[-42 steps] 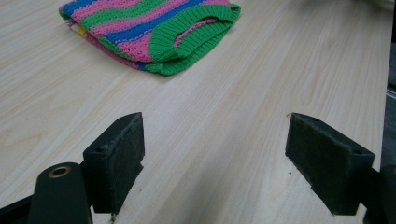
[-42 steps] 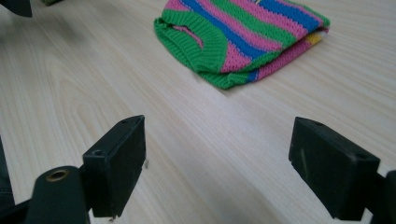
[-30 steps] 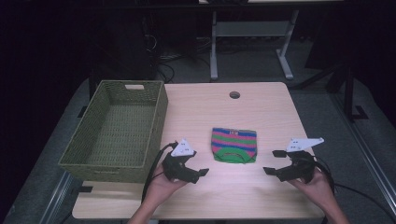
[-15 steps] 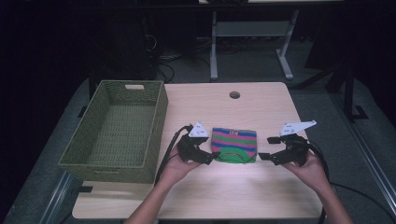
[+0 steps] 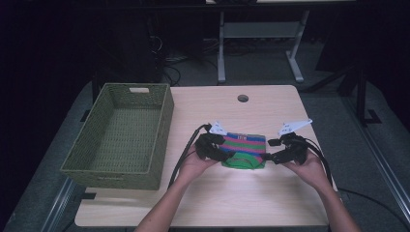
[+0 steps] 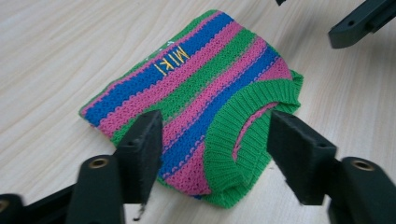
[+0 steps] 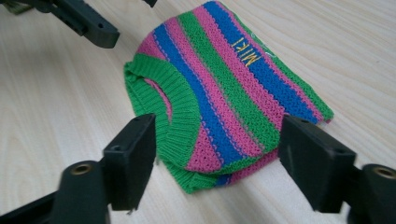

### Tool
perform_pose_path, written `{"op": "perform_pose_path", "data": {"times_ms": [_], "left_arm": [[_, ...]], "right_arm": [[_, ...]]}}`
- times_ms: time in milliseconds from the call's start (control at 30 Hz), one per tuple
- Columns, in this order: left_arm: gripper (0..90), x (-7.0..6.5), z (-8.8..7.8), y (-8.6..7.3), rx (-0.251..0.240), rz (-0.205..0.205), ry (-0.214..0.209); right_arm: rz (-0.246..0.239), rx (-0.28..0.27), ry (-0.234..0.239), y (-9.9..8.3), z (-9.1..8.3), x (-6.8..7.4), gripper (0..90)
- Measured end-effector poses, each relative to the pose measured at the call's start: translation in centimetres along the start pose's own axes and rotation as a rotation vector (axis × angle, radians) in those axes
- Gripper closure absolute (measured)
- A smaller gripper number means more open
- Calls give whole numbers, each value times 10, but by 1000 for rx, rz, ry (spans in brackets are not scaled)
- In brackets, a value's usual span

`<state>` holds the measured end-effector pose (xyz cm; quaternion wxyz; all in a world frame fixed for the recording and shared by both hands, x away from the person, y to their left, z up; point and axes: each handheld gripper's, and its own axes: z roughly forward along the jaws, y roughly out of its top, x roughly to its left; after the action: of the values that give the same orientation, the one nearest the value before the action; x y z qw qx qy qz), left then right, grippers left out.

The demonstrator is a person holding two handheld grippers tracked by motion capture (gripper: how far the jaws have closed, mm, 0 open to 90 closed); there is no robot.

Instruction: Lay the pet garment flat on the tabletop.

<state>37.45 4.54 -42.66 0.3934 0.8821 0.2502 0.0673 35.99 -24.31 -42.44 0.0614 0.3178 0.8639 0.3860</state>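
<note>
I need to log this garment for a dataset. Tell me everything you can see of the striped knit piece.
The knit is a small folded garment, striped blue, pink and green, with a ribbed green collar or cuff opening at its near end and yellow stitched letters reading MIKI on a blue stripe. It lies flat on the table, right of the basket. The left gripper and right gripper, both open, flank it; contact cannot be told.

lab | dark room, metal table frames, floor cables

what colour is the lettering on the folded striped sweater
Yellow lettering on a blue stripe of the sweater, clearest in the left gripper view.
</note>
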Motion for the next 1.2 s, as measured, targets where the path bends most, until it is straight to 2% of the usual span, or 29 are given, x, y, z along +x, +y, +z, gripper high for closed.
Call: {"op": "perform_pose_path", "data": {"times_ms": [167, 267, 333, 433, 500, 633, 700, 767, 900, 1033, 1067, 1200], "left_arm": [[444, 4, 9, -3, 51, 22, 10], [557, 8, 12, -6, 80, 39, -5], [628, 11, 15, -8, 93, 17, -13], [628, 13, 18, -10, 104, -4, -25], [639, 12, 20, -10, 111, 7, -20], [699, 11, 22, -11, 134, 40, -24], [701, 10, 24, -11, 146, 44, -22], [702, 9, 25, -12, 146, 33, -22], [720, 8, 26, -11, 154, 41, -17], [749, 7, 26, -12, 153, 37, -14], [760, 6, 27, -13, 142, 25, -14], [795, 5, 28, -13, 146, 35, -10]], "right_arm": [[-19, 21, 6, -1, 12, 0, 387], [-24, 33, 19, -1, 17, 0, 465], [-21, 59, 15, -1, 22, 0, 491], [-25, 82, 21, -2, 28, -1, 538], [-31, 99, 3, -3, 31, -1, 572], [-29, 115, 1, -4, 37, -1, 641], [-23, 124, 4, -4, 39, -1, 664], [-33, 129, -4, -4, 40, 1, 680], [-55, 139, -27, -5, 42, 4, 720], [-104, 128, -67, -7, 43, 9, 769], [-107, 123, -71, -7, 44, 11, 783], [-103, 114, -68, -9, 44, 12, 815]]}}
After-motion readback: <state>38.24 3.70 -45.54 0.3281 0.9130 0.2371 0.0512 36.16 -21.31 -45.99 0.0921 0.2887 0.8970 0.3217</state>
